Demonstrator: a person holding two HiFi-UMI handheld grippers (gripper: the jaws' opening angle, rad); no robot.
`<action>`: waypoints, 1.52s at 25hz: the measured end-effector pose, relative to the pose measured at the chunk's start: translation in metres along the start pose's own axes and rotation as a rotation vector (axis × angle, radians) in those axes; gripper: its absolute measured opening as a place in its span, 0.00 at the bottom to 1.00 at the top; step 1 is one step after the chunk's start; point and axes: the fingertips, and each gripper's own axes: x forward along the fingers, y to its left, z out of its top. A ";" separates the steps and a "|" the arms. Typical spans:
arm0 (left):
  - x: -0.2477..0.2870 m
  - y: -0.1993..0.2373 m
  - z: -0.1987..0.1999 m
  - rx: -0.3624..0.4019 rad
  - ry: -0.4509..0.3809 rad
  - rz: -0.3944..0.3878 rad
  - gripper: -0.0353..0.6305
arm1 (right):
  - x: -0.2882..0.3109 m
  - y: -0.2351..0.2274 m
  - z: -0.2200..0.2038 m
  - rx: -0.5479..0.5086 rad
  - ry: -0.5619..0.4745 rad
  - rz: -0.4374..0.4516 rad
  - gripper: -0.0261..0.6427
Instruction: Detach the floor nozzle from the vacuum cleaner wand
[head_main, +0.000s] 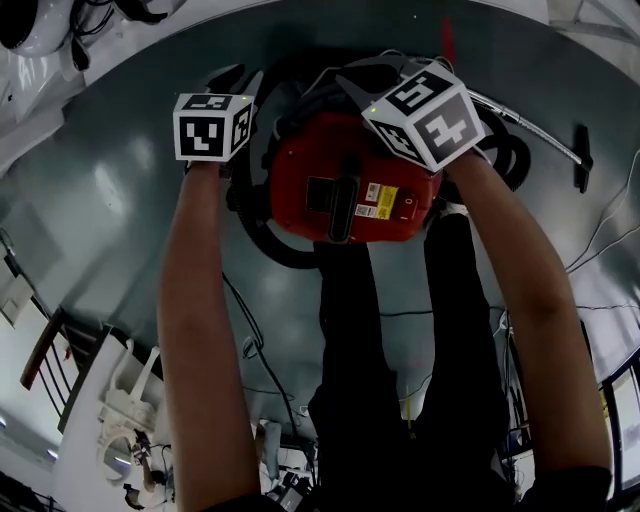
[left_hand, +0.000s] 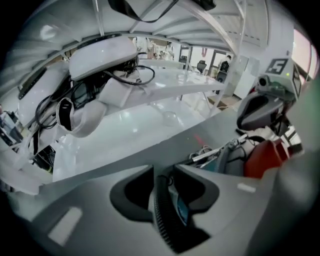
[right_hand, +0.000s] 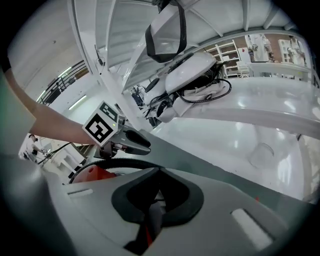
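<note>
Head view, looking down. The red vacuum cleaner (head_main: 345, 190) sits on the grey floor (head_main: 110, 200) directly ahead of the person's legs (head_main: 400, 330), with its black hose (head_main: 262, 235) looped around it. The metal wand (head_main: 530, 125) runs off to the right. The floor nozzle (head_main: 582, 155), a small dark crosspiece, lies at its far end, apparently joined to it and well apart from both claws.

Left claw (head_main: 238, 85): closed on the ribbed hose, which runs lengthwise between its jaws in the left gripper view. This hold probably serves to draw the hose, and the wand with it, within reach, since the nozzle lies beyond either arm.

Right claw (head_main: 385, 75): held over the far top of the vacuum cleaner and drawn narrow. A thin grey piece (right_hand: 152, 220) and a sliver of red show in its gap; what the piece is cannot be told. It is likely steadying the machine against the pull.

Surroundings: loose cables (head_main: 250, 330) trail over the floor beside the legs, and a white machine (left_hand: 95, 100) with dangling wires stands on a raised white ledge beyond. The hose coils and the body of the vacuum cleaner lie between the claws and the wand joint. Judged from this layout, the detaching itself has not begun.
</note>
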 end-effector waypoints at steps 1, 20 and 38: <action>0.003 0.003 -0.004 -0.007 0.020 -0.004 0.25 | 0.003 0.001 0.000 0.005 0.000 0.002 0.03; 0.054 0.011 -0.084 -0.117 0.504 -0.181 0.56 | 0.012 0.020 0.004 -0.125 -0.068 0.028 0.04; 0.040 -0.019 -0.105 -0.299 0.683 -0.304 0.37 | 0.012 0.011 -0.002 -0.129 -0.036 -0.019 0.04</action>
